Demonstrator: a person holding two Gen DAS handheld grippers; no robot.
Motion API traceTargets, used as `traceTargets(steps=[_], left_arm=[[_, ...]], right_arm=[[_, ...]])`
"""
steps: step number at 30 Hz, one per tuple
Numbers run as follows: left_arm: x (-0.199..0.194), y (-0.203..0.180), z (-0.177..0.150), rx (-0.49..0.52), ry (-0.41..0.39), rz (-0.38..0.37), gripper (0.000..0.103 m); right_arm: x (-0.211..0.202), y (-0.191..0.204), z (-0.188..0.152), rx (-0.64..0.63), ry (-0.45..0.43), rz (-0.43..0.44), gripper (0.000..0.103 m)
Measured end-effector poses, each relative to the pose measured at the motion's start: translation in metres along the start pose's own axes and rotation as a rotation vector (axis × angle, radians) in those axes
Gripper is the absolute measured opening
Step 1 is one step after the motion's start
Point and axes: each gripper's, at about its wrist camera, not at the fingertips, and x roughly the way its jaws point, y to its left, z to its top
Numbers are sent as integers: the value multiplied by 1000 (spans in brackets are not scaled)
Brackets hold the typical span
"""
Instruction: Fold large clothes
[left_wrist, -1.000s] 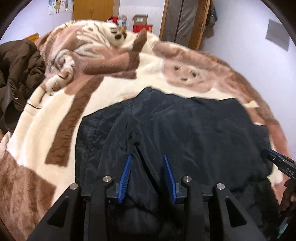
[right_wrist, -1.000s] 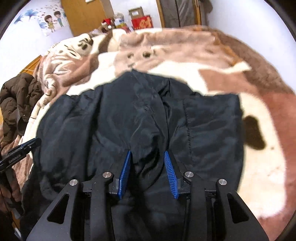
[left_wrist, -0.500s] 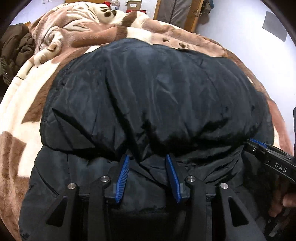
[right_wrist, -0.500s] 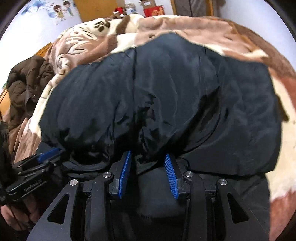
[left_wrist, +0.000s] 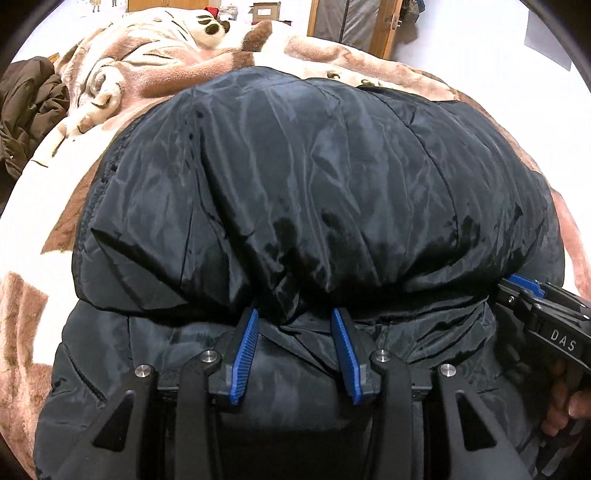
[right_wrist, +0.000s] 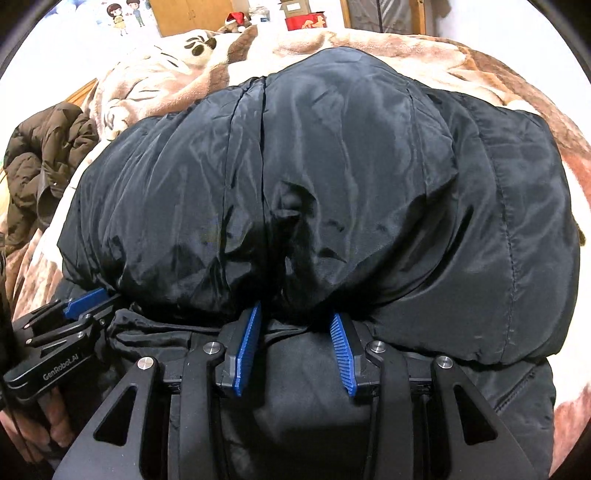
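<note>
A black padded jacket (left_wrist: 295, 184) lies on the bed, one half doubled over the other in a puffy bulge. In the left wrist view my left gripper (left_wrist: 294, 314) sits at the near edge of that folded layer, and a bunch of the fabric is pinched between its blue pads. My right gripper (right_wrist: 295, 312) grips the same edge further right, fabric creased into its jaws. Each view shows the other gripper at the fold's end: the right gripper (left_wrist: 517, 290) and the left gripper (right_wrist: 88, 301), both tips tucked under the bulge.
A brown and cream plush blanket (left_wrist: 147, 74) covers the bed under the jacket. A dark brown coat (right_wrist: 40, 158) is heaped at the left edge. A person's hand (left_wrist: 565, 410) holds the right gripper's handle. Doors, boxes and a white wall stand behind the bed.
Both grippers came down with the held edge. The jacket, spread out a second ago, now lies doubled, its upper layer bulging over the lower part and filling both views.
</note>
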Motion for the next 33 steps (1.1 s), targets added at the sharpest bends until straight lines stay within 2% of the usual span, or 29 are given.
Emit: traceTargets(steps=[10, 18, 26, 33], left_arm=[[-7, -3, 7, -17, 38, -11, 45], [-46, -2, 1, -1, 7, -5, 45], [-104, 3, -34, -20, -45, -27, 45], [-151, 6, -82, -4, -69, -27, 46]], right_arm=[[-6, 6, 2, -4, 32, 0, 39], [-51, 13, -8, -24, -20, -28, 40], [-109, 15, -36, -19, -84, -8, 40], [-153, 9, -83, -7, -96, -10, 40]])
